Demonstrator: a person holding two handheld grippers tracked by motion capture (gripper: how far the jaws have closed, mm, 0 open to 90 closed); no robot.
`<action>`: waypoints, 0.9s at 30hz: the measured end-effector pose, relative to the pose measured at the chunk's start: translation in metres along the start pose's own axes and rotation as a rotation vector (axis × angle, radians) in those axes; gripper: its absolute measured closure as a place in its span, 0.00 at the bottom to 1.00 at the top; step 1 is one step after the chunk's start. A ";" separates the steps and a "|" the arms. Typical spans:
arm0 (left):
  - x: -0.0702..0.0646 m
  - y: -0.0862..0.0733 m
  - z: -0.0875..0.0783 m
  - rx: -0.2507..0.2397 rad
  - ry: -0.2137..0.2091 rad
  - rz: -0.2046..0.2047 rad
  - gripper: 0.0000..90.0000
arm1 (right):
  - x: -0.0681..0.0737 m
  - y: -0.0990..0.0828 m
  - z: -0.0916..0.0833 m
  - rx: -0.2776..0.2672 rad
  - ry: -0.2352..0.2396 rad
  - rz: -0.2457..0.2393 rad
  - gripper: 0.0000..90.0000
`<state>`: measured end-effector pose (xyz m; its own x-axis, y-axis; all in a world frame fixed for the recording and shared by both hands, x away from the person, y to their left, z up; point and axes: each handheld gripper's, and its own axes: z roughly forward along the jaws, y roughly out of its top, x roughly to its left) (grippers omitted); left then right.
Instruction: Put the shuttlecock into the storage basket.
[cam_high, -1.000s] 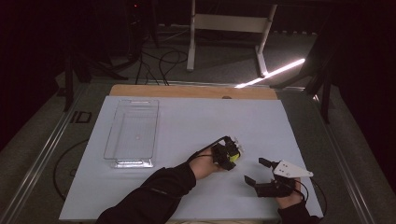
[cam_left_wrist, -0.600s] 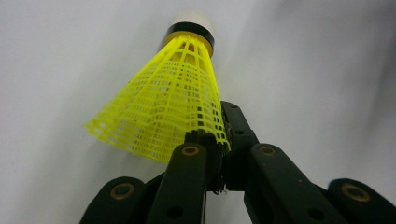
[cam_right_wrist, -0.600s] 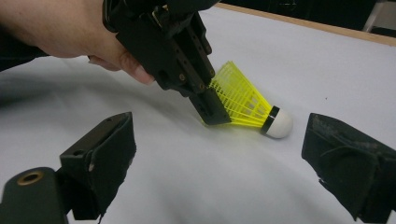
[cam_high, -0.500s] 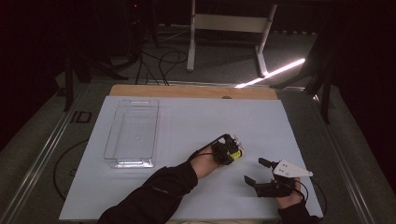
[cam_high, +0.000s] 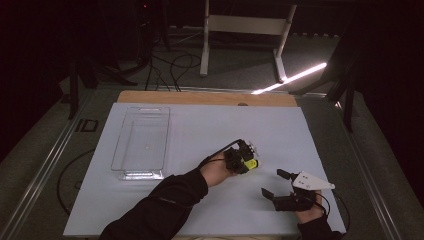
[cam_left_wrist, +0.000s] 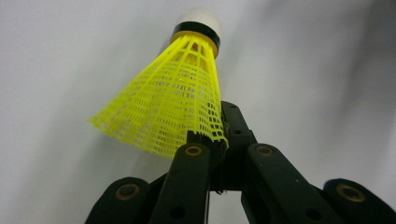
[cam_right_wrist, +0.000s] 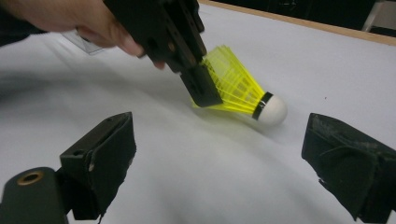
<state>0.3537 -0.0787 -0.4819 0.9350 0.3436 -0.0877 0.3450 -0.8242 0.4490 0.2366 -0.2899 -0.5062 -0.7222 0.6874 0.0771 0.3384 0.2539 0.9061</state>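
1. I see my left gripper (cam_high: 248, 158) near the middle of the white table (cam_high: 200, 125), a little right of centre in the high view, with my left hand (cam_high: 216, 170) behind it and the dark sleeve (cam_high: 160, 205) running in from the bottom edge.
2. Its jaws have just been closing and are now pinched on the yellow shuttlecock (cam_left_wrist: 173, 107); in the left gripper view the rim of the mesh skirt sits right between the two black jaws.
3. The shuttlecock (cam_right_wrist: 238, 91) lies tilted on its side; in the right gripper view the white cork tip (cam_right_wrist: 273, 109) with its black band points away from the left gripper (cam_right_wrist: 205, 95) and sits at the table surface, though I cannot tell whether it touches.
4. My right gripper (cam_high: 280, 187) sits near the table's front right corner, close to the shuttlecock but apart from it.
5. Its jaws are spread wide with nothing between them; in the right gripper view the two pads (cam_right_wrist: 107, 158) frame the shuttlecock from a distance.
6. A clear plastic tray (cam_high: 141, 172) stands on the left part of the table, well apart from both grippers.
7. A wooden strip (cam_high: 200, 97) runs along the far edge of the table.
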 end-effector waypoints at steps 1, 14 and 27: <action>0.000 0.000 0.000 0.000 0.000 0.000 1.00 | 0.000 0.000 0.000 0.000 0.000 0.000 0.11; 0.006 -0.003 -0.036 0.058 -0.048 0.044 1.00 | 0.000 0.000 0.001 0.004 -0.002 0.003 0.11; 0.012 -0.012 -0.060 0.098 -0.124 0.076 1.00 | 0.000 0.000 0.001 0.004 -0.003 0.003 0.11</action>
<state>0.3558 -0.0374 -0.4351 0.9597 0.2254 -0.1680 0.2733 -0.8879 0.3700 0.2373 -0.2895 -0.5066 -0.7196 0.6899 0.0786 0.3430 0.2548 0.9041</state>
